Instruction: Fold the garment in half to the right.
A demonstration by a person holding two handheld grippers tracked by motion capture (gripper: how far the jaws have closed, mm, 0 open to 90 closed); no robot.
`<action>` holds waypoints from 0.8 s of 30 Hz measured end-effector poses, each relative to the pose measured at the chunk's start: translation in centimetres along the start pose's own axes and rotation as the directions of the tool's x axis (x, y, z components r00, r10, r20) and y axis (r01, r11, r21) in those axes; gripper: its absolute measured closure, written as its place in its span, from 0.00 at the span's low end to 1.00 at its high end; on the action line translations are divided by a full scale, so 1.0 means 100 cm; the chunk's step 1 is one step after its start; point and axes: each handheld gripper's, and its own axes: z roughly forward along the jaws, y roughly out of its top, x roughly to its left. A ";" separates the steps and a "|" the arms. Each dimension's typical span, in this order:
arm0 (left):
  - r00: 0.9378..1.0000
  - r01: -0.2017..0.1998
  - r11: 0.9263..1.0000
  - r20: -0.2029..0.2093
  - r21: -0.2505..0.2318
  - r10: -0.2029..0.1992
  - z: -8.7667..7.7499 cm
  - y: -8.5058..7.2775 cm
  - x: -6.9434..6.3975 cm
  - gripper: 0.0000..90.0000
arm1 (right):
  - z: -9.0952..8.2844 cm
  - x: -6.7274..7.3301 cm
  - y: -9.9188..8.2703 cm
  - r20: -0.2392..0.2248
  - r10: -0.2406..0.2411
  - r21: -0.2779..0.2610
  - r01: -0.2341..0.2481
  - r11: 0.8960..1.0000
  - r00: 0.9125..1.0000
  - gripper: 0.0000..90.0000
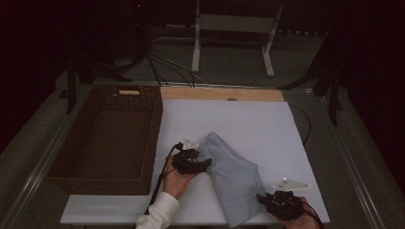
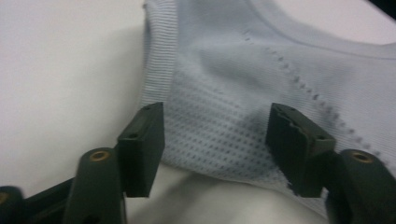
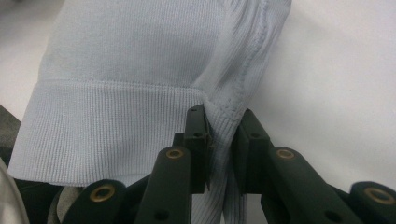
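Observation:
A light blue knit garment (image 1: 234, 176) lies folded on the white board (image 1: 253, 119), running from the middle toward the front edge. My left gripper (image 1: 206, 162) is at the garment's upper left edge. In the left gripper view its jaws stand apart (image 2: 217, 140) with the mesh fabric (image 2: 224, 93) between them, and the pads do not press on it. My right gripper (image 1: 261, 198) is at the garment's lower right corner. In the right gripper view its jaws (image 3: 223, 140) are shut on a bunched fold of the ribbed hem (image 3: 116, 116).
A dark wicker basket (image 1: 153, 138) stands to the left of the board, close beside my left hand. A wooden strip (image 1: 219, 93) runs along the board's far edge. Cables and a white stand (image 1: 234, 24) lie on the floor behind.

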 end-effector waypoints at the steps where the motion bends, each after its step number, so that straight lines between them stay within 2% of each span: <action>1: 1.000 0.001 1.000 -0.007 0.001 -0.001 0.001 0.000 0.000 0.39 | 0.000 0.000 0.000 0.000 -0.001 0.000 0.001 1.000 1.000 0.87; 11: 0.998 0.001 0.999 -0.057 0.043 0.001 0.014 -0.004 0.007 0.25 | -0.001 0.002 0.000 -0.003 -0.005 -0.005 0.005 1.000 1.000 0.87; 16: 0.998 -0.011 0.999 -0.054 0.050 0.014 0.016 -0.004 0.004 0.22 | 0.000 0.002 0.001 -0.003 -0.005 -0.003 0.005 1.000 1.000 0.87; 22: 1.000 0.011 0.998 -0.022 0.067 -0.009 0.014 -0.002 0.000 0.39 | 0.000 0.003 0.001 -0.003 -0.006 -0.004 0.006 1.000 1.000 0.87; 24: 0.998 0.048 0.996 0.035 0.075 -0.051 0.015 -0.002 0.000 0.58 | -0.001 0.003 0.001 -0.006 -0.005 -0.004 0.005 1.000 1.000 0.87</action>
